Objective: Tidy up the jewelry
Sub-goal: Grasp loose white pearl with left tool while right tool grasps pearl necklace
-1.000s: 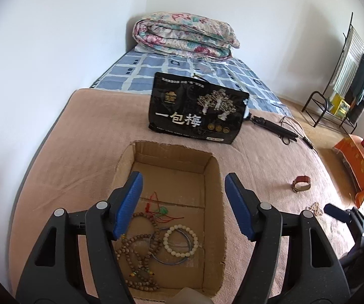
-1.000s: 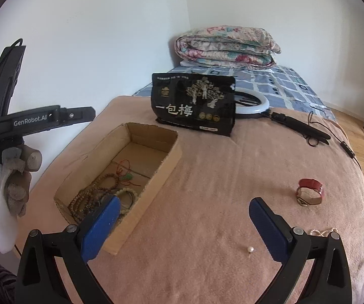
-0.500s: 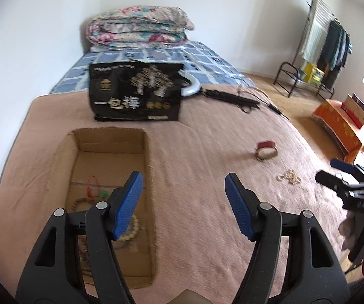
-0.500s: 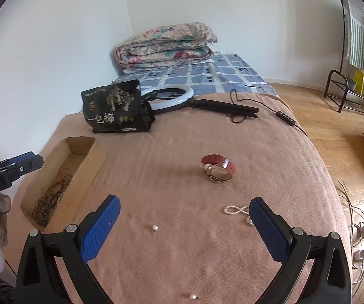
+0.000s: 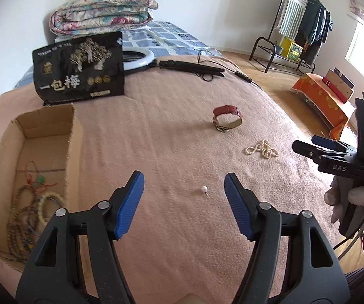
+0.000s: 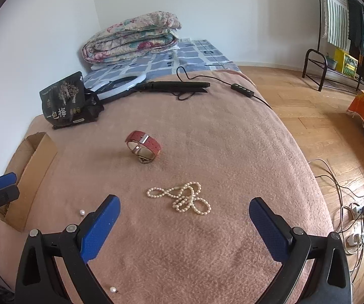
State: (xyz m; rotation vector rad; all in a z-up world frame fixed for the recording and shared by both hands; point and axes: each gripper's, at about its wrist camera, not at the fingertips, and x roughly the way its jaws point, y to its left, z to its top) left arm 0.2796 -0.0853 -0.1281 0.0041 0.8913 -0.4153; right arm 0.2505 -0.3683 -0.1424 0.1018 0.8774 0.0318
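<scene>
On the pink blanket lie a pearl necklace [image 6: 180, 197] [image 5: 261, 149], a red watch [image 6: 144, 145] [image 5: 227, 117] and loose pearl earrings [image 5: 204, 190] [image 6: 82, 212] [image 6: 112, 289]. My left gripper [image 5: 184, 190] hovers over one earring, its jaws closing with nothing pressed between the pads. My right gripper [image 6: 183, 219] stands wide open just in front of the necklace, empty; in the left wrist view it shows at the right edge in a gloved hand [image 5: 359, 197]. The cardboard box [image 5: 74, 136] at left holds several bead bracelets [image 5: 27, 215].
A black snack bag [image 5: 79, 69] stands behind the box, with a ring light [image 5: 139, 58] and its cable beyond. A folded quilt [image 5: 101, 10] lies on the bed. To the right, the blanket's edge drops to wooden floor with cables [image 6: 354, 202] and a clothes rack [image 5: 296, 25].
Both grippers have swung right, away from the box. The left one now hangs over an earring on the blanket; the necklace has come up close before the right one.
</scene>
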